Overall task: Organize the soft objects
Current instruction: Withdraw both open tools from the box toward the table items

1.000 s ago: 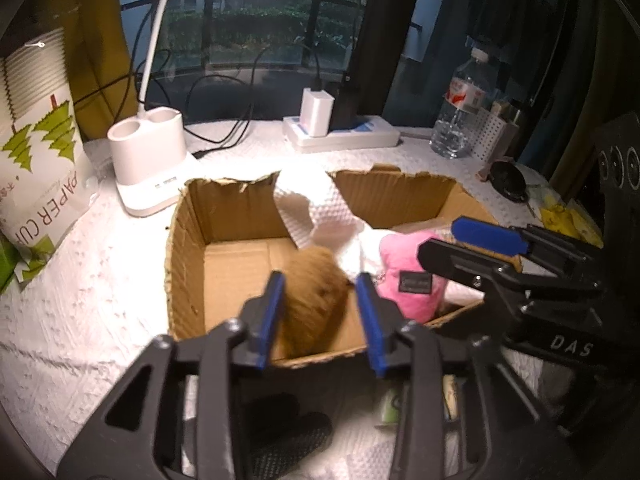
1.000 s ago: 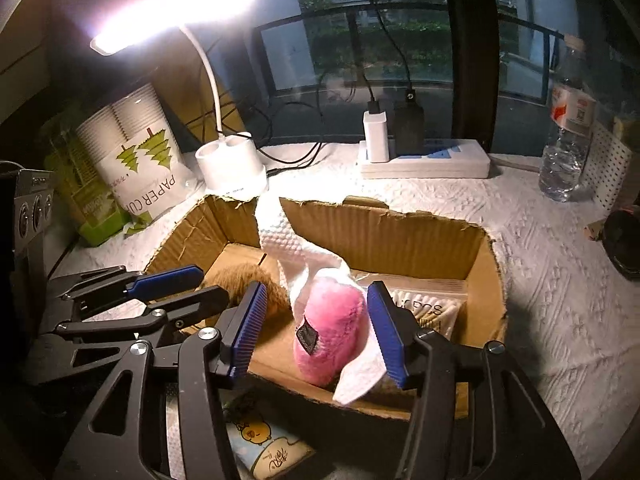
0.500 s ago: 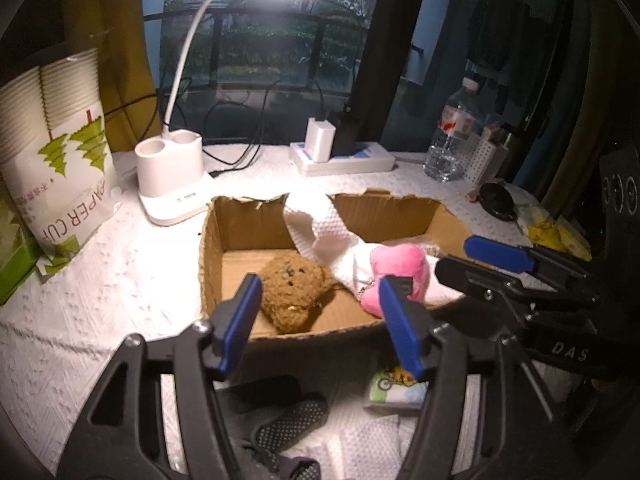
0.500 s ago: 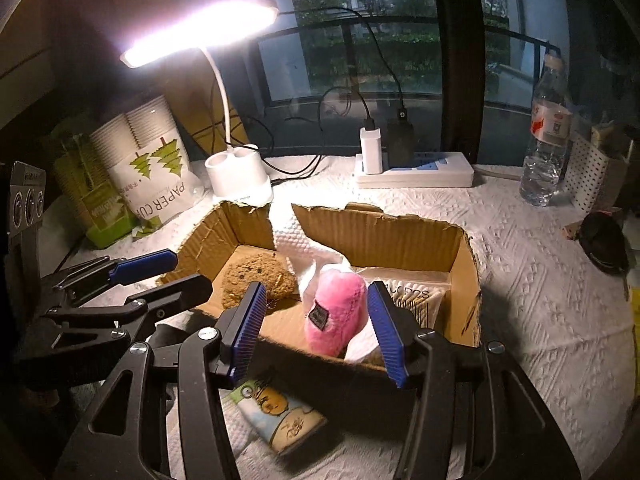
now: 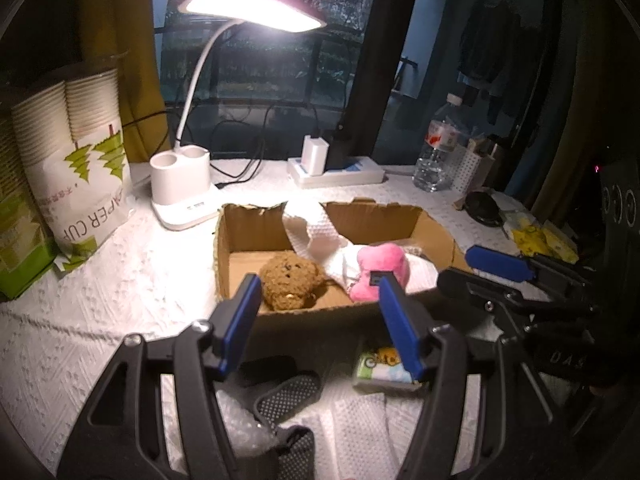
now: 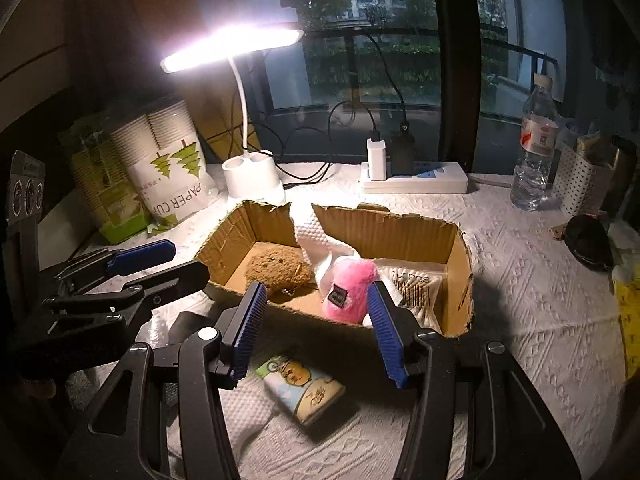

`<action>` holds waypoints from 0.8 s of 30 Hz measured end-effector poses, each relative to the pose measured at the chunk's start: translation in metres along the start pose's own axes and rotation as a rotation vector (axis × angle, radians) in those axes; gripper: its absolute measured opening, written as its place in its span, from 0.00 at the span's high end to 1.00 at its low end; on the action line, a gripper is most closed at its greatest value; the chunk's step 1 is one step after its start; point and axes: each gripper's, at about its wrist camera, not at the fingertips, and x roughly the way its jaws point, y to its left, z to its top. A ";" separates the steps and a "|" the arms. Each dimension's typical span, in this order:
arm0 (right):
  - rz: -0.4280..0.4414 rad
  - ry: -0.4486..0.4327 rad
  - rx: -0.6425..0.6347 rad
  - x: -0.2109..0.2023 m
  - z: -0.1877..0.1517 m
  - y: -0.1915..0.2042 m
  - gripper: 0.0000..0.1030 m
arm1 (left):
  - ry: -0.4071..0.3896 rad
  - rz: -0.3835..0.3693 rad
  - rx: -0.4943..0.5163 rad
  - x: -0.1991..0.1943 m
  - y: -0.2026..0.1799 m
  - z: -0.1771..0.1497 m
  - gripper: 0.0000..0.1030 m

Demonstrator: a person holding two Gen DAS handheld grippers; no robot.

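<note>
Cardboard box (image 6: 456, 276) at 12 o'clock of both tongs, open top, torn rim. Holds paper towel (image 6: 316, 240) draped over back wall, sealed bag (image 6: 416, 284) at 3 o'clock side, brown plush (image 6: 278, 266) at 9 o'clock side, pink plush (image 6: 350, 290) mid-box leaning on towel.

Left gripper (image 5: 320, 324) spread wide, empty, hovering short of front wall. Right gripper (image 6: 316, 334) same: wide, empty, above tissue pack (image 6: 302, 390) lying outside box at 6 o'clock.

Likely next: tissue pack into box. Also outside, near left gripper: dark mesh item (image 5: 288, 396), bubble wrap (image 5: 240, 432); identity of mesh item unclear.

Risks, judged:
- Tongs side by side, close; possible collision if both dive at once.
- Low approach could catch front wall, shove light box toward lamp base (image 6: 252, 180) and power strip (image 6: 414, 182).
- Slick wrapper on tissue pack: shallow pinch could squirt it out.
- Loose towel sheet under pack may lift with it.
- Dropping pack onto pink plush could tip it over rim.
</note>
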 end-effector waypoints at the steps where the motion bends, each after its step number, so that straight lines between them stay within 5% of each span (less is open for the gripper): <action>1: -0.001 -0.002 -0.001 -0.002 -0.001 0.001 0.46 | -0.003 -0.001 0.001 -0.003 0.000 -0.001 0.39; 24: -0.017 0.011 -0.026 -0.026 -0.036 0.041 0.46 | -0.011 -0.003 -0.026 -0.046 0.018 -0.046 0.39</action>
